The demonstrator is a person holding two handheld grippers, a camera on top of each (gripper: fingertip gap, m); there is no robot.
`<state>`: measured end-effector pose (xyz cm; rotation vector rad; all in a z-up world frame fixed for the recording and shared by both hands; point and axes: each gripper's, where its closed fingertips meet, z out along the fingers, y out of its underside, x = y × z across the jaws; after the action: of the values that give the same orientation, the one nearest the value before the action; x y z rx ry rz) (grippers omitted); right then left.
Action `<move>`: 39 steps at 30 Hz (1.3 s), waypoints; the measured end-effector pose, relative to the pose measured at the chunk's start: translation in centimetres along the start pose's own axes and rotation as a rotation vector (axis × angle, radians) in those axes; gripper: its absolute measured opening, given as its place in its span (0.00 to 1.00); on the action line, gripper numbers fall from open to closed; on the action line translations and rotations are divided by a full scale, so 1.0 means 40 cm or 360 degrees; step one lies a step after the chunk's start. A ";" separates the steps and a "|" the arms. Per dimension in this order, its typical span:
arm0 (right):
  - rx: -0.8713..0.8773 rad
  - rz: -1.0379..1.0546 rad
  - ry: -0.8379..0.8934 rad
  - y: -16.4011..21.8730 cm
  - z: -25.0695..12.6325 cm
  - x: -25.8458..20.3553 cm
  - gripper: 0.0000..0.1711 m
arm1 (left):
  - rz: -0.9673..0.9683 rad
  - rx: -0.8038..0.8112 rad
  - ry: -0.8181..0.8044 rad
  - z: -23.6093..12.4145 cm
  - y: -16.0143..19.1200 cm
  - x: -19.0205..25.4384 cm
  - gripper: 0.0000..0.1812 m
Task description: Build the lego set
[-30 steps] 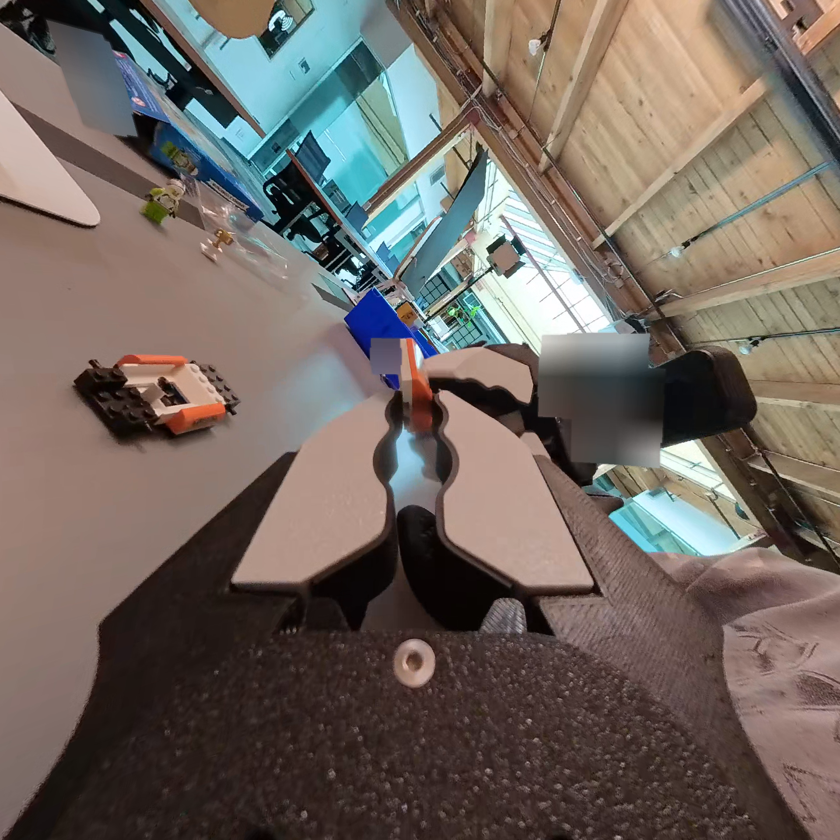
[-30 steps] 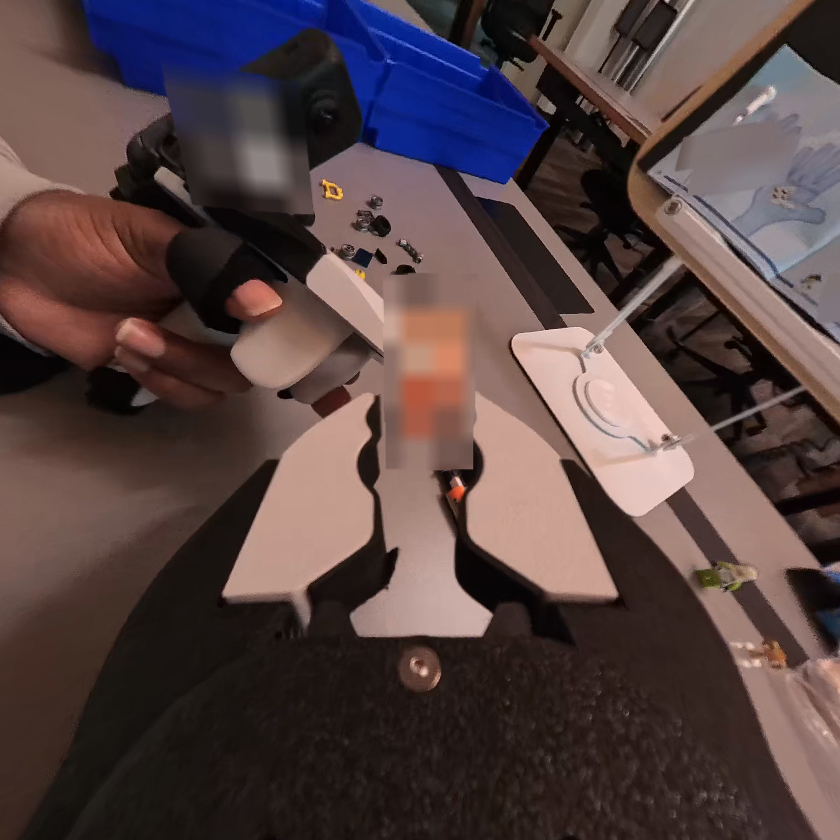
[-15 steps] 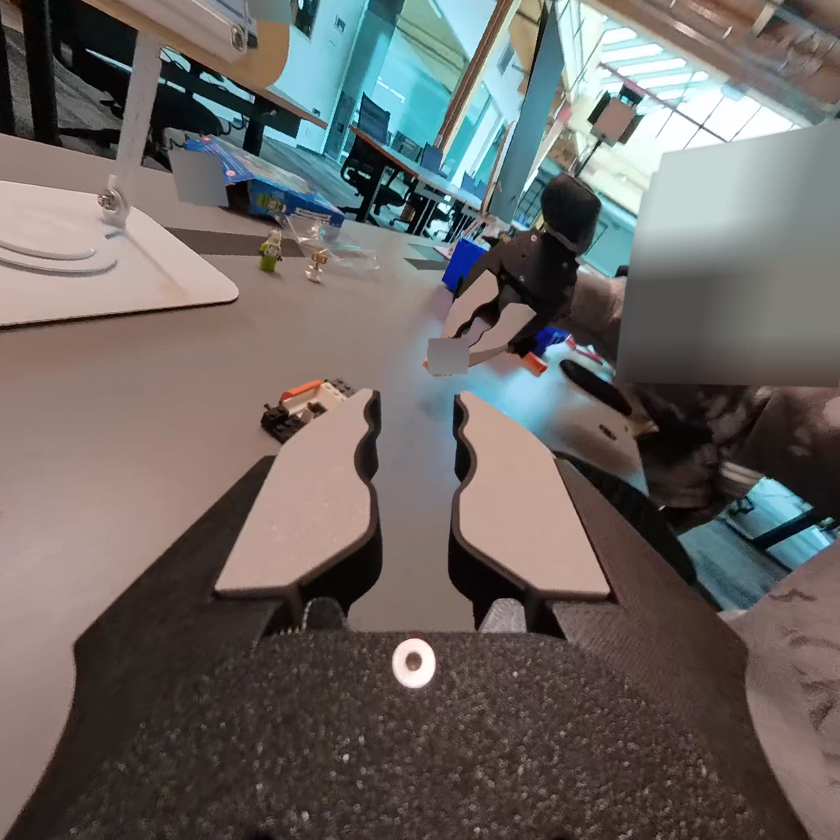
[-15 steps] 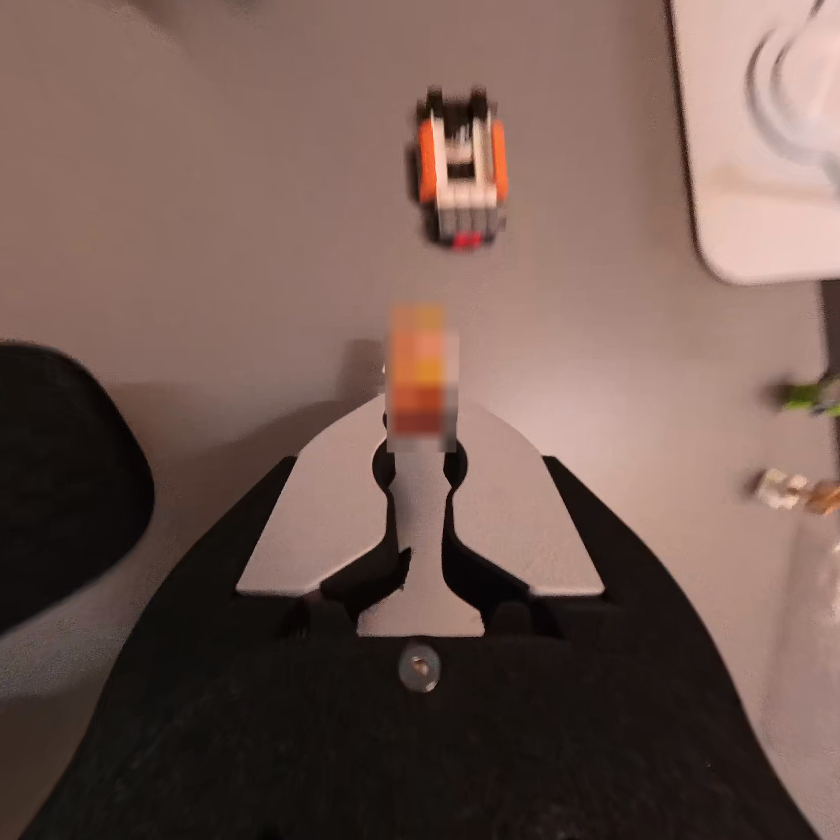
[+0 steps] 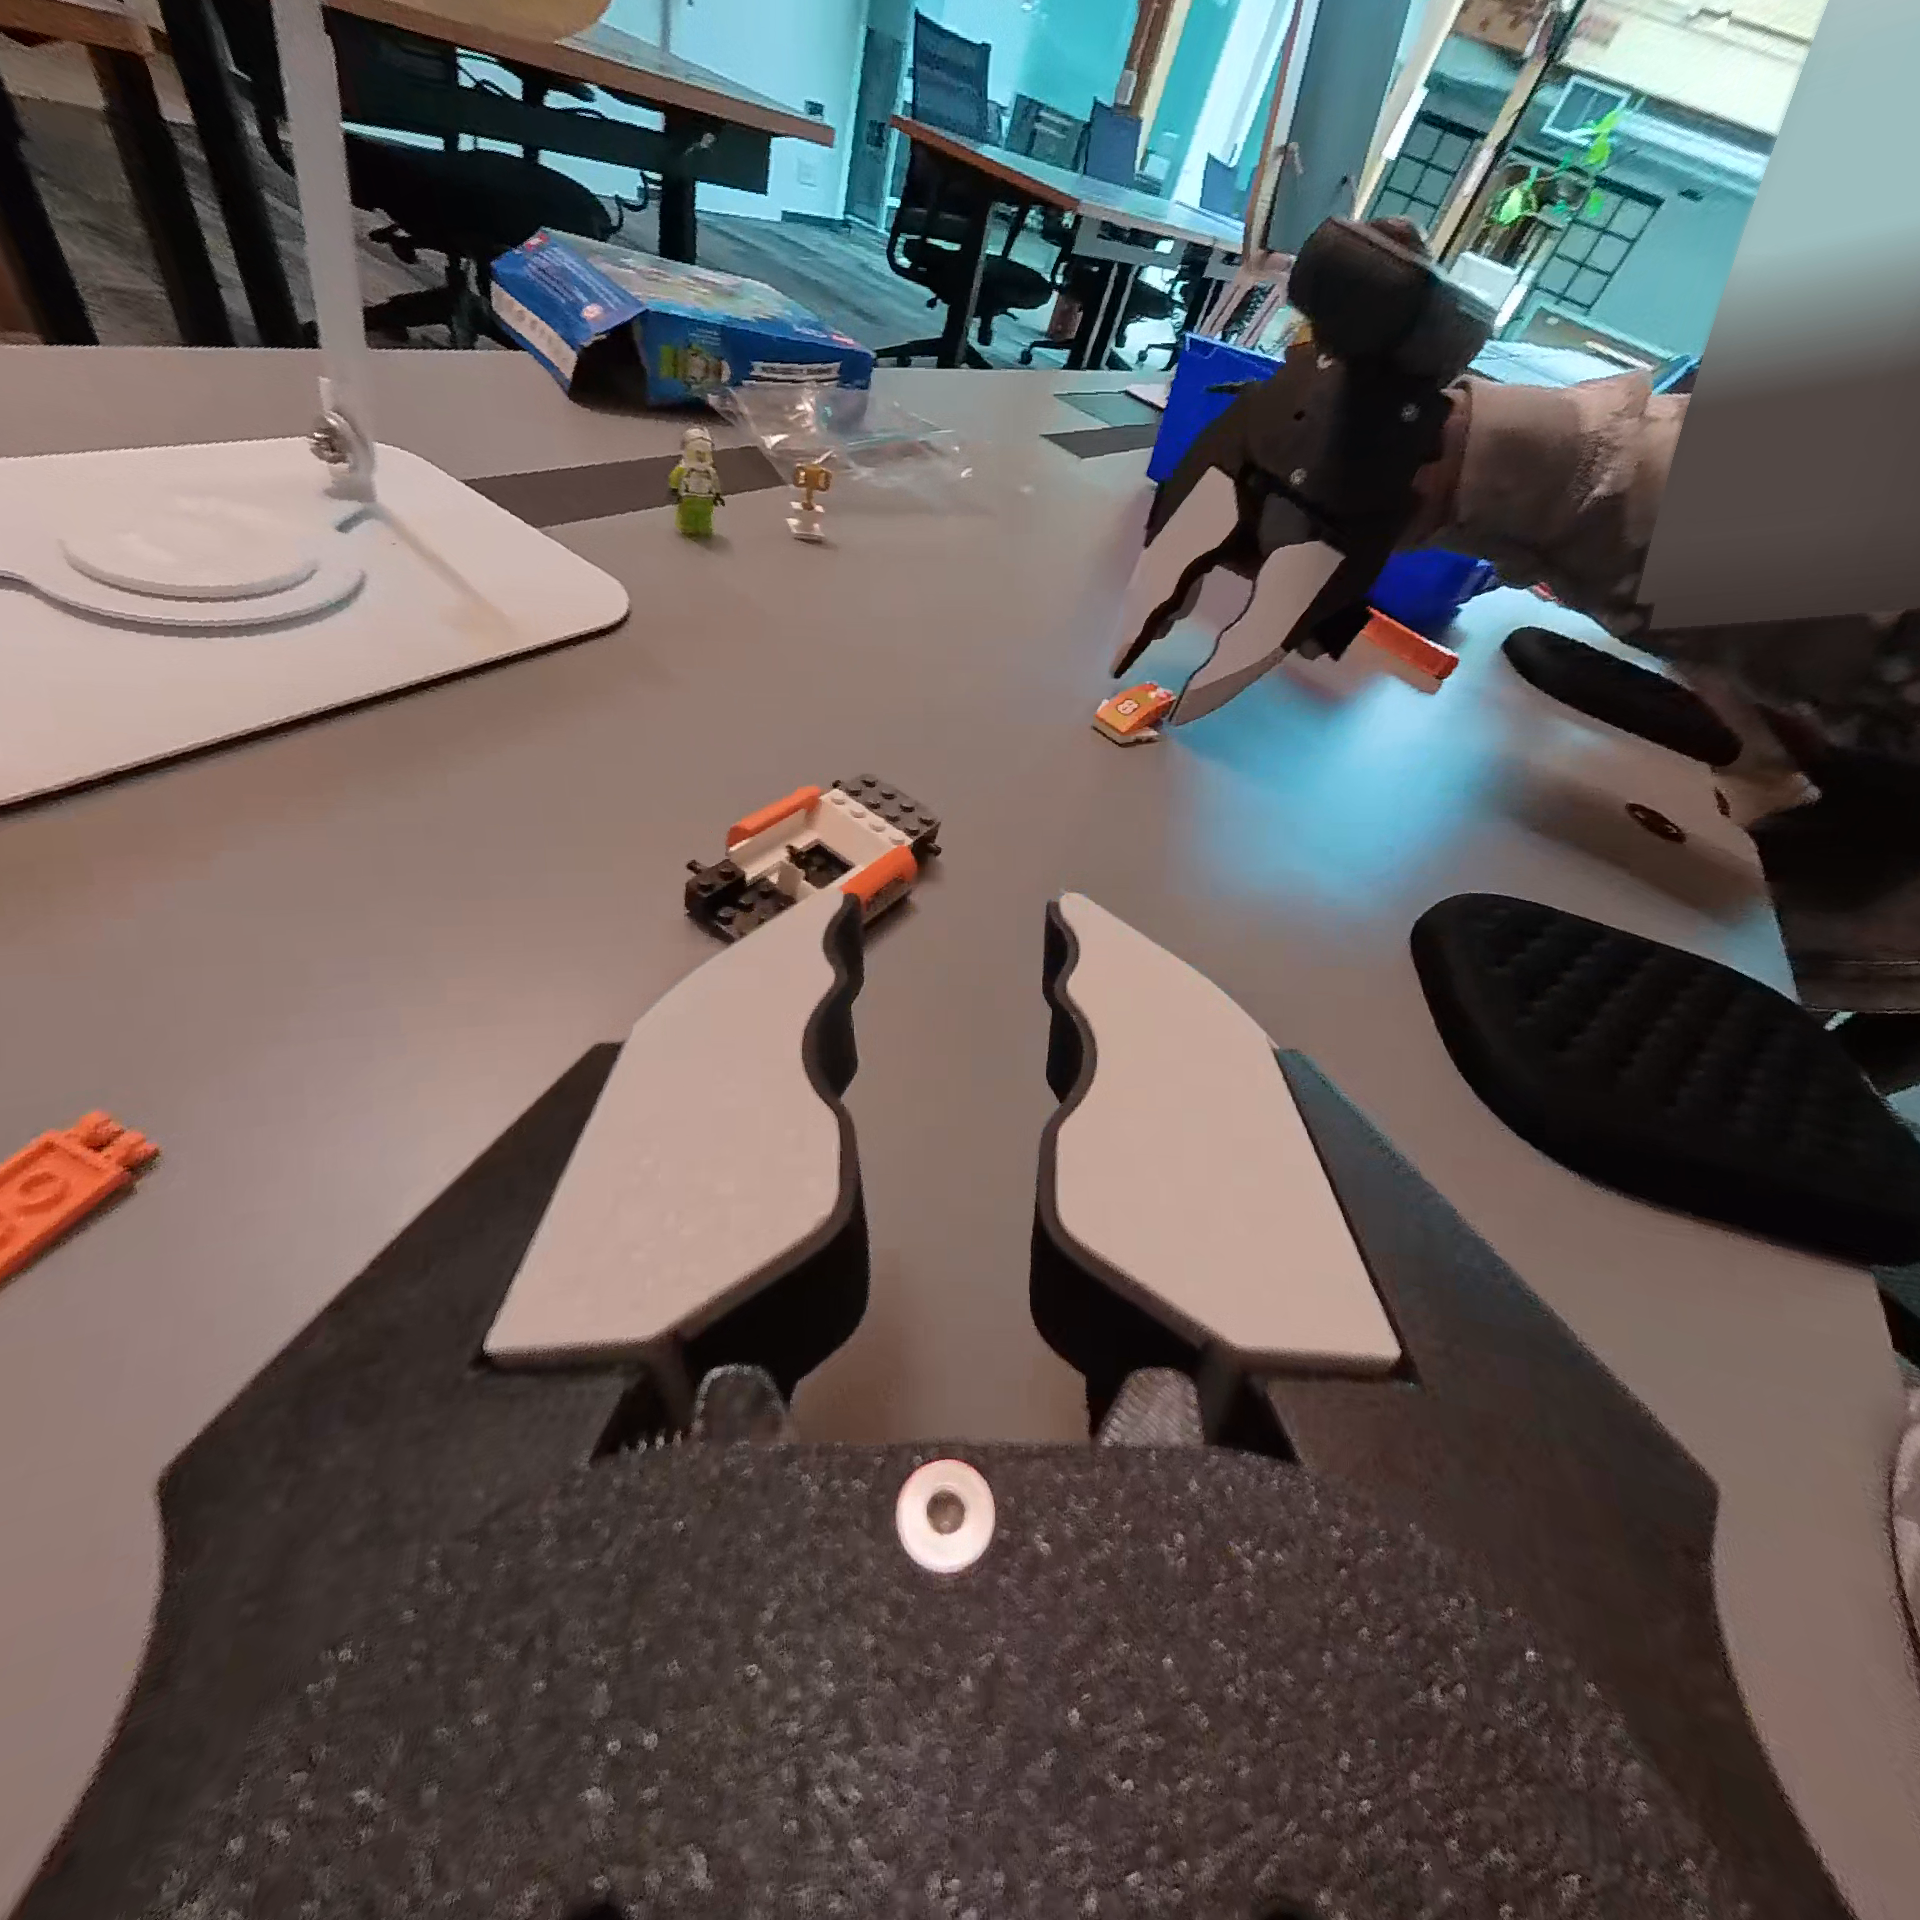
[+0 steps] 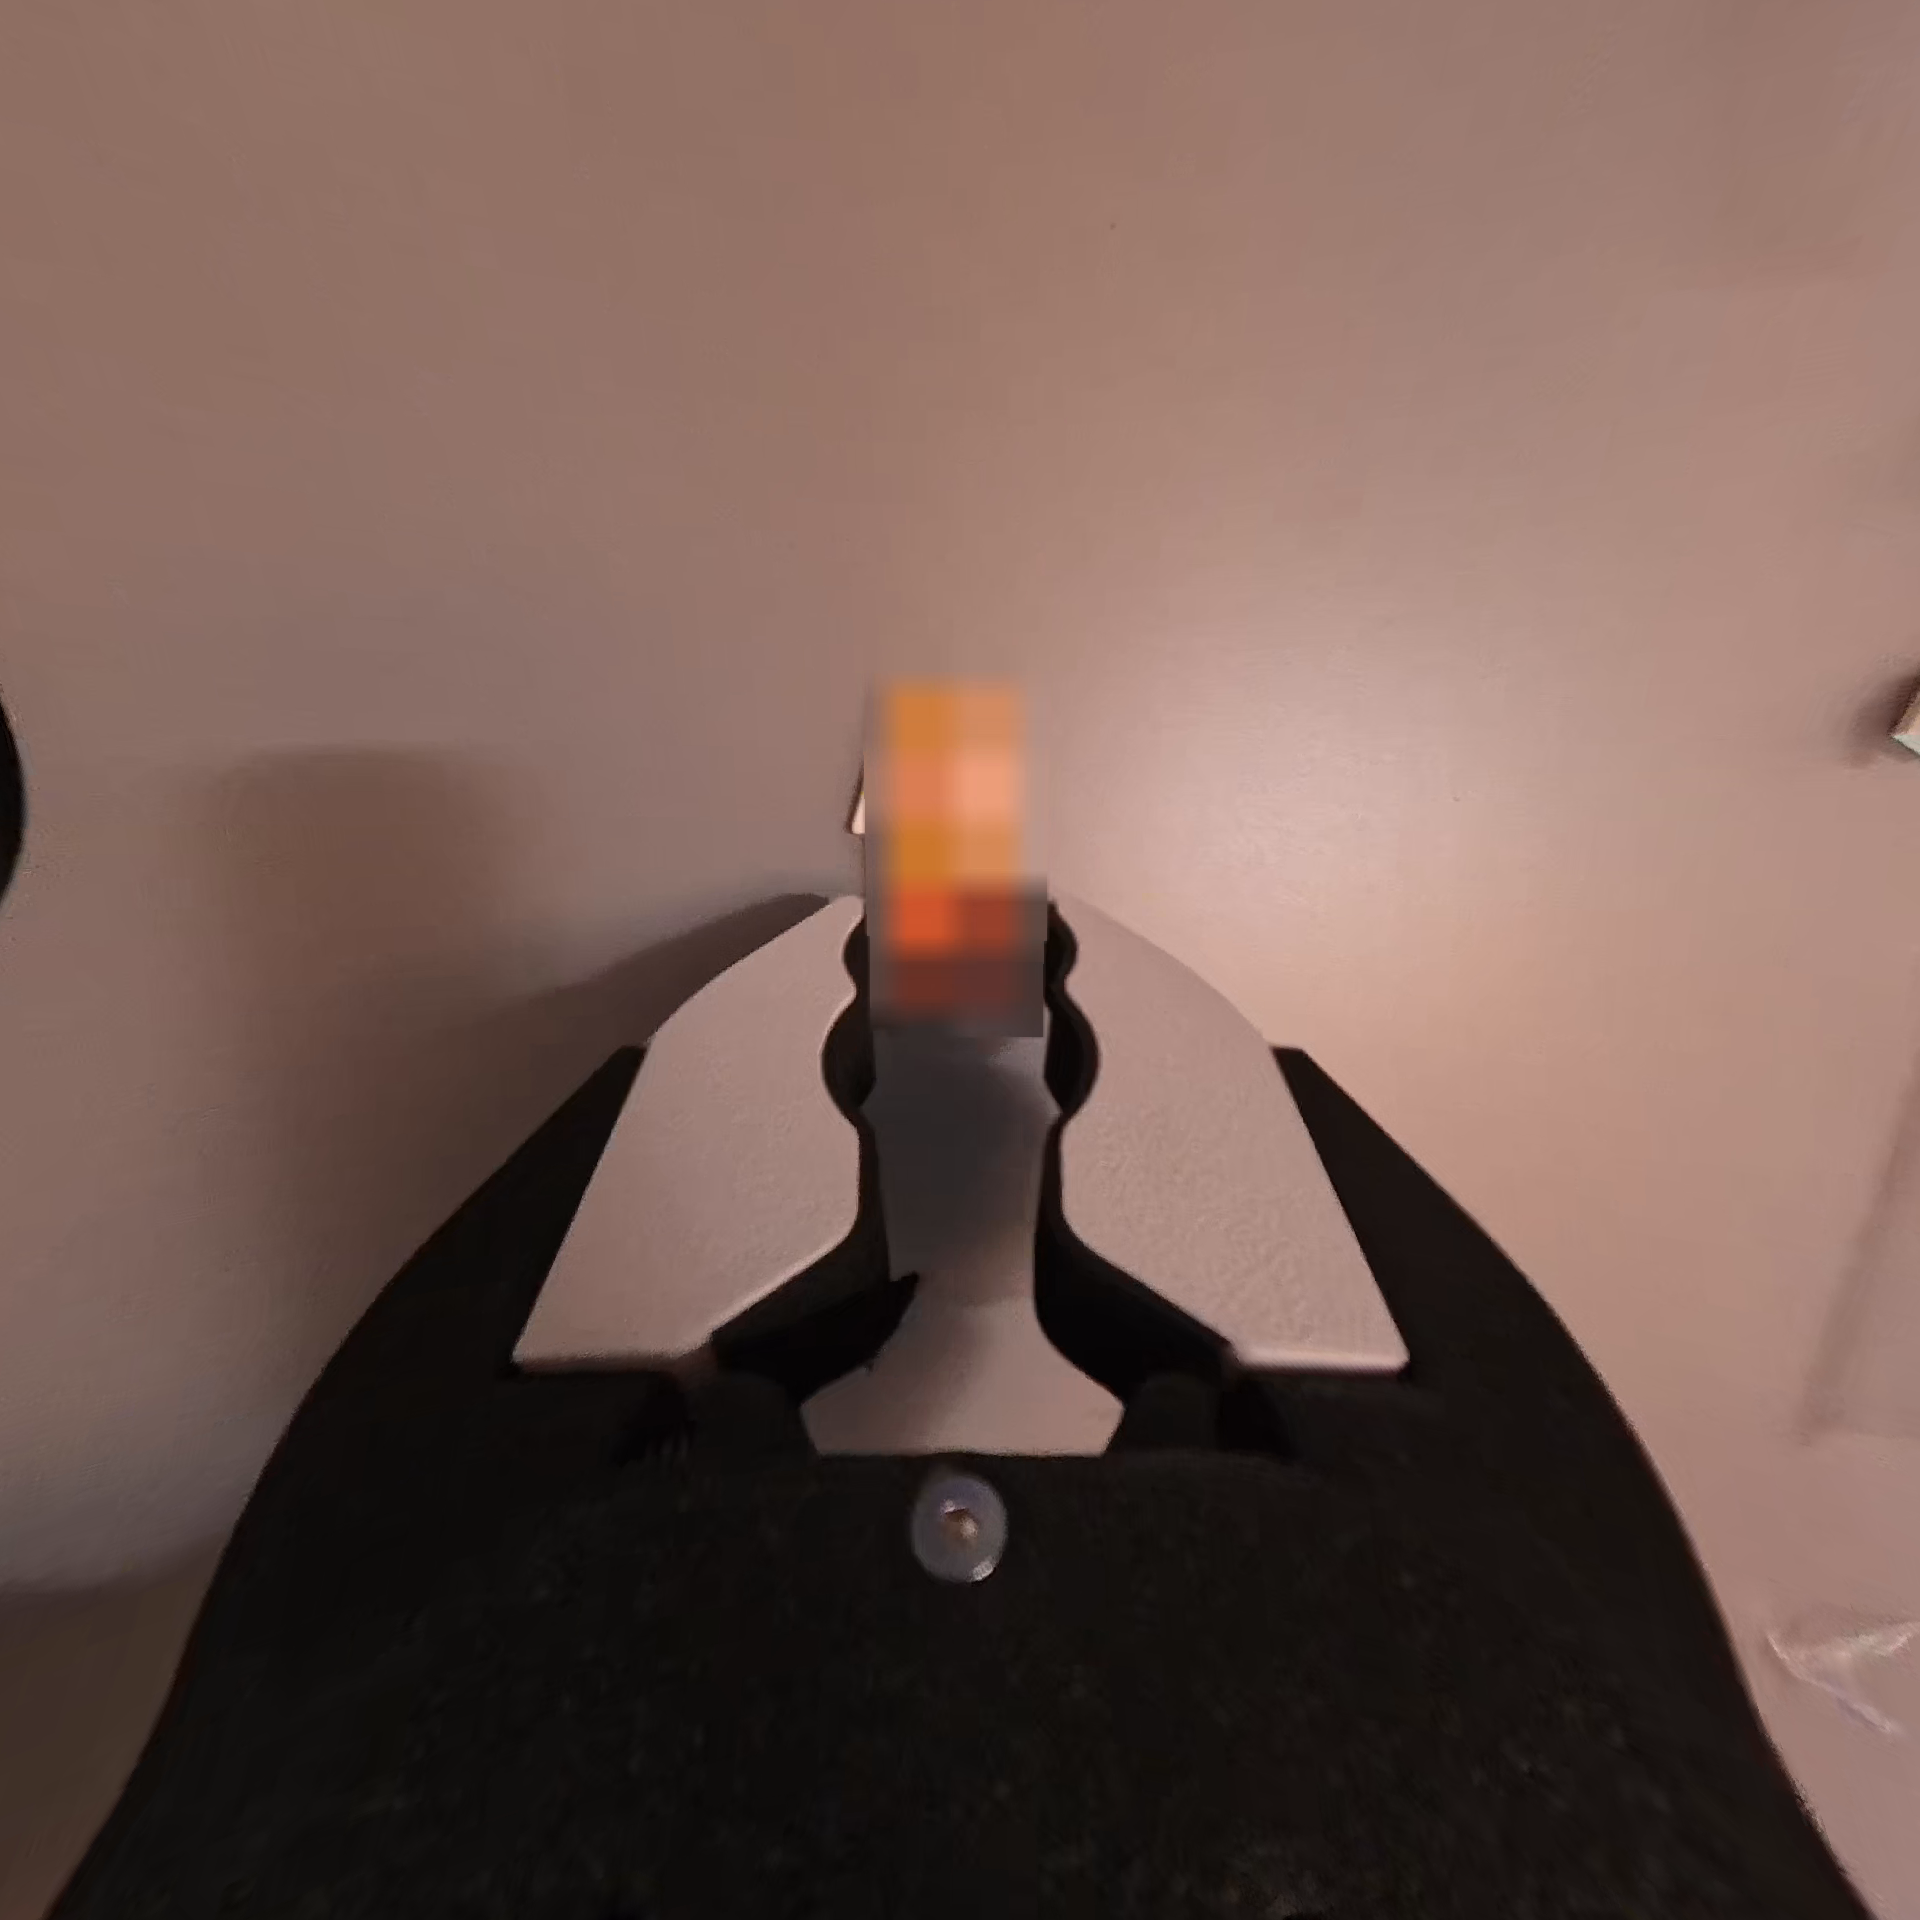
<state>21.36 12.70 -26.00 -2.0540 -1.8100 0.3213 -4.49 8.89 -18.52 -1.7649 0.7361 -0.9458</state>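
On the grey table [image 5: 364, 935]: a half-built lego car [image 5: 816, 854], black base with white and orange parts, lies just ahead of the left gripper [image 5: 951, 914]
Left gripper: fingers spread, nothing between them, low over bare tabletop
Right gripper [image 5: 1195, 675]: in the left wrist view its tips are parted and point down beside a small orange lego piece [image 5: 1130, 715] lying on the table; whether they touch it, I cannot tell
Right wrist view: a mosaic patch covers the spot at the fingertips
Open room: wide bare surface between the car, the white stand base [image 5: 260, 582] and the right gripper
Left edge: an orange lego plate [image 5: 52, 1184], partly cut off
Far side: a green minifigure [image 5: 696, 497] and a small gold trophy [image 5: 810, 504], both upright
Containers: an opened blue lego box [image 5: 675, 332], contents hidden; a clear plastic bag [image 5: 862, 436]; a blue bin [image 5: 1210, 400], mostly hidden
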 end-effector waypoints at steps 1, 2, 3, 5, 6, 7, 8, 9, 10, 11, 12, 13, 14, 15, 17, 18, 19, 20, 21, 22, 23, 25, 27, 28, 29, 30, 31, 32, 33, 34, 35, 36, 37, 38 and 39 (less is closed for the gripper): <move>0.0038 0.0026 0.0024 -0.007 -0.009 0.004 0.20 | 0.0000 0.0000 -0.0010 -0.001 0.000 -0.004 0.18; 0.0116 0.0062 0.0054 -0.025 -0.022 0.007 0.22 | -0.0003 0.0002 -0.0017 -0.002 0.000 -0.008 0.18; 0.0224 0.0104 0.0085 -0.051 -0.041 0.007 0.23 | -0.0002 0.0002 -0.0020 -0.003 0.000 -0.010 0.18; 0.0513 0.0185 0.0172 -0.127 -0.084 0.003 0.25 | 0.0020 -0.0013 -0.0032 -0.003 0.003 -0.016 0.18; 0.0679 0.0223 0.0229 -0.170 -0.108 0.000 0.25 | 0.0044 -0.0017 -0.0040 -0.002 0.004 -0.019 0.17; 0.0835 0.0268 0.0300 -0.211 -0.131 -0.001 0.26 | 0.0075 -0.0015 -0.0056 -0.001 0.002 -0.023 0.15; 0.0981 0.0319 0.0380 -0.250 -0.151 -0.001 0.26 | 0.0113 0.0004 -0.0082 0.000 -0.004 -0.029 0.12; 0.1120 0.0358 0.0450 -0.289 -0.169 -0.003 0.24 | 0.0153 0.0030 -0.0112 0.001 -0.014 -0.036 0.10; 0.1247 0.0391 0.0525 -0.325 -0.184 -0.006 0.21 | 0.0196 0.0062 -0.0143 0.002 -0.027 -0.044 0.07; 0.1348 0.0418 0.0615 -0.357 -0.197 -0.004 0.15 | 0.0240 0.0102 -0.0178 0.004 -0.044 -0.052 0.04; 0.1424 0.0430 0.0704 -0.385 -0.205 -0.001 0.10 | 0.0282 0.0145 -0.0220 0.004 -0.064 -0.062 0.00; 0.1480 0.0439 0.0802 -0.410 -0.213 0.007 0.04 | 0.0322 0.0185 -0.0268 0.004 -0.085 -0.072 0.00; 0.1508 0.0447 0.0897 -0.432 -0.217 0.019 0.00 | 0.0368 0.0222 -0.0319 0.003 -0.106 -0.083 0.00; 0.1507 0.0450 0.0971 -0.452 -0.216 0.033 0.00 | 0.0421 0.0258 -0.0369 0.001 -0.127 -0.092 0.00; 0.1493 0.0494 0.1062 -0.485 -0.214 0.072 0.00 | 0.0532 0.0305 -0.0477 0.001 -0.162 -0.114 0.00; 0.1500 0.0533 0.1090 -0.501 -0.217 0.097 0.00 | 0.0577 0.0317 -0.0526 0.006 -0.178 -0.126 0.00; 0.1495 0.0565 0.1114 -0.514 -0.218 0.126 0.00 | 0.0602 0.0335 -0.0568 0.012 -0.195 -0.137 0.00; 0.1467 0.0589 0.1154 -0.523 -0.218 0.160 0.00 | 0.0616 0.0355 -0.0595 0.020 -0.214 -0.147 0.00; 0.1433 0.0617 0.1211 -0.529 -0.220 0.201 0.01 | 0.0625 0.0365 -0.0620 0.029 -0.230 -0.158 0.00; 0.1405 0.0652 0.1253 -0.533 -0.221 0.243 0.03 | 0.0631 0.0369 -0.0645 0.038 -0.246 -0.168 0.00; 0.1378 0.0696 0.1283 -0.536 -0.222 0.286 0.07 | 0.0635 0.0377 -0.0660 0.047 -0.262 -0.178 0.00; 0.1341 0.0779 0.1357 -0.535 -0.230 0.370 0.14 | 0.0638 0.0389 -0.0699 0.062 -0.296 -0.202 0.00; 0.1349 0.0843 0.1398 -0.540 -0.243 0.437 0.16 | 0.0626 0.0365 -0.0741 0.077 -0.328 -0.237 0.00; 0.1349 0.0857 0.1405 -0.547 -0.249 0.464 0.16 | 0.0632 0.0362 -0.0754 0.086 -0.349 -0.255 0.01; 0.1332 0.0861 0.1418 -0.555 -0.253 0.489 0.16 | 0.0650 0.0323 -0.0755 0.101 -0.365 -0.271 0.02; 0.1312 0.0855 0.1428 -0.564 -0.256 0.511 0.17 | 0.0683 0.0281 -0.0777 0.118 -0.385 -0.289 0.03; 0.1294 0.0848 0.1437 -0.576 -0.260 0.532 0.17 | 0.0759 0.0249 -0.0786 0.138 -0.410 -0.302 0.04; 0.1275 0.0848 0.1448 -0.585 -0.264 0.550 0.17 | 0.0850 0.0200 -0.0802 0.162 -0.435 -0.314 0.05; 0.1252 0.0860 0.1462 -0.591 -0.266 0.568 0.17 | 0.0953 0.0152 -0.0828 0.186 -0.462 -0.327 0.05; 0.1226 0.0878 0.1472 -0.595 -0.267 0.583 0.17 | 0.1057 0.0090 -0.0846 0.211 -0.485 -0.342 0.05; 0.1206 0.0898 0.1471 -0.596 -0.265 0.595 0.16 | 0.1132 0.0002 -0.0874 0.235 -0.501 -0.363 0.05; 0.1200 0.0908 0.1459 -0.598 -0.263 0.600 0.13 | 0.1168 -0.0078 -0.0906 0.256 -0.513 -0.389 0.05; 0.1210 0.0902 0.1436 -0.601 -0.259 0.600 0.07 | 0.1167 -0.0129 -0.0910 0.275 -0.522 -0.411 0.05; 0.1226 0.0913 0.1427 -0.600 -0.258 0.599 0.03 | 0.1132 -0.0186 -0.0885 0.293 -0.521 -0.429 0.05; 0.1245 0.0949 0.1435 -0.591 -0.260 0.599 0.02 | 0.1096 -0.0252 -0.0875 0.306 -0.514 -0.448 0.05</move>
<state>7.83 37.21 -4.62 -1.6586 -0.4142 0.1603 -1.99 36.37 -6.99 -1.6128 0.9657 0.0620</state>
